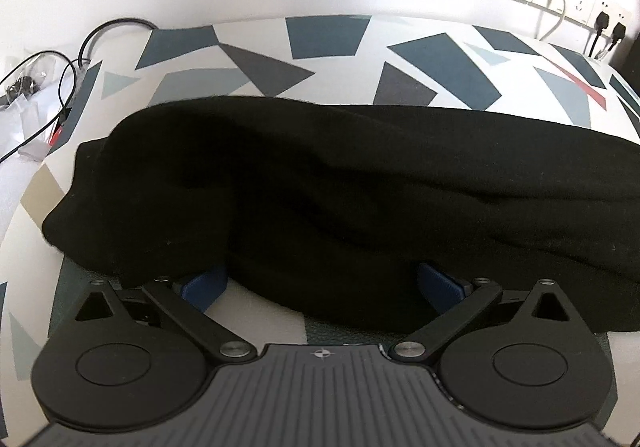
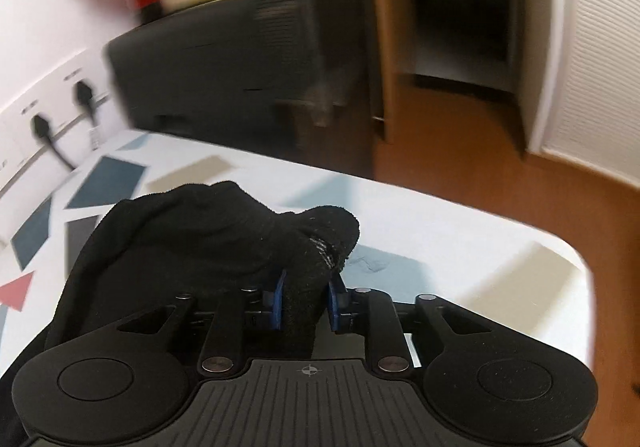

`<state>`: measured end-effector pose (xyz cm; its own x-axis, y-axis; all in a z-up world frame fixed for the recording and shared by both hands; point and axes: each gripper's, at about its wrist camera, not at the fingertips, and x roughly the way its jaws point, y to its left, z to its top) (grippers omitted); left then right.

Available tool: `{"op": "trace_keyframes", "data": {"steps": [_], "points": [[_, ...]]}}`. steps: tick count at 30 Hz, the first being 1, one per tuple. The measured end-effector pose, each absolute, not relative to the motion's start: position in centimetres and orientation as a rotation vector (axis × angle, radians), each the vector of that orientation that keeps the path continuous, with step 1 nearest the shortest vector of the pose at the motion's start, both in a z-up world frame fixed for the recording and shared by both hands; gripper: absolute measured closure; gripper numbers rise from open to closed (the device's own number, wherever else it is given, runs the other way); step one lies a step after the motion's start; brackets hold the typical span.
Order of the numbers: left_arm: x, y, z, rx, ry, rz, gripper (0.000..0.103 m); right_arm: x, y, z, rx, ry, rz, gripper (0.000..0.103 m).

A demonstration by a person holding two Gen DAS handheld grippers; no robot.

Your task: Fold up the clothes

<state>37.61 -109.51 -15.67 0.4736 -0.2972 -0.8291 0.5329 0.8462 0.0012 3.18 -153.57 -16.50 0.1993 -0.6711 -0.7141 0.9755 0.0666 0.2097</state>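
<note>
While the black garment lies in a long, rumpled heap across the table with its patchwork of blue, grey and white shapes, the left gripper sits low at its near edge. Its blue pads are spread wide, one on each side of a thick fold, and the cloth drapes over their tips without being squeezed. Off to the left of the table lie loose cables, and on the white wall at the far right there are sockets with plugs in them.

From the right wrist view, the right gripper pinches a bunched end of the garment. Both blue pads press against the gathered cloth between them, and the fabric rises in a lump just beyond the fingertips, with a frayed, paler patch near the right pad. This end sits near the table's rounded corner. Beyond it stand a dark cabinet, a wooden floor and wall plugs at the left, all blurred.
</note>
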Motion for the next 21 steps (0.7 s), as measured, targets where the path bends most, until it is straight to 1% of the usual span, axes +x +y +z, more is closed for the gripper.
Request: {"op": "trace_keyframes", "data": {"steps": [1,2,4,5,6,7,8,10,12,13,16,19,21], "points": [[37.5,-109.5,-15.7,0.273,0.943,-0.516,0.000,2.8,-153.3,-16.5,0.745,0.513,-1.325,0.073],[37.5,-109.4,-15.7,0.271,0.939,-0.518,0.000,2.7,-153.2,-16.4,0.725,0.540,-1.341,0.064],[37.5,-109.3,-15.7,0.270,0.936,-0.524,0.000,2.7,-153.2,-15.8,0.744,0.561,-1.368,0.060],[37.5,-109.2,-15.6,0.273,0.945,-0.529,0.000,2.6,-153.1,-15.5,0.760,0.567,-1.381,0.053],[37.6,-109.1,-15.5,0.278,0.958,-0.534,0.000,2.8,-152.9,-15.0,0.772,0.559,-1.381,0.038],[37.6,-108.7,-15.3,0.272,0.971,-0.531,0.000,3.2,-152.4,-14.3,0.768,0.540,-1.351,0.029],[37.7,-108.2,-15.1,0.261,0.983,-0.525,0.000,3.7,-151.9,-13.6,0.754,0.521,-1.306,0.016],[37.6,-106.1,-14.5,0.188,0.984,-0.515,0.000,5.3,-149.9,-12.0,0.670,0.507,-1.208,0.014],[37.7,-103.0,-13.7,0.054,0.959,-0.485,0.000,7.5,-147.7,-10.7,0.575,0.521,-1.101,0.006],[37.7,-101.4,-13.5,-0.019,0.933,-0.470,0.000,8.5,-146.6,-10.5,0.556,0.525,-1.041,0.005],[38.4,-97.6,-13.3,-0.166,0.882,-0.387,0.000,11.8,-143.5,-11.1,0.559,0.561,-0.859,0.004],[41.2,-95.0,-14.5,-0.227,0.911,-0.238,0.001,15.7,-140.4,-12.7,0.572,0.638,-0.748,0.004],[43.2,-93.5,-15.5,-0.320,0.935,-0.172,0.005,17.7,-138.1,-13.5,0.546,0.672,-0.691,0.004]]}}
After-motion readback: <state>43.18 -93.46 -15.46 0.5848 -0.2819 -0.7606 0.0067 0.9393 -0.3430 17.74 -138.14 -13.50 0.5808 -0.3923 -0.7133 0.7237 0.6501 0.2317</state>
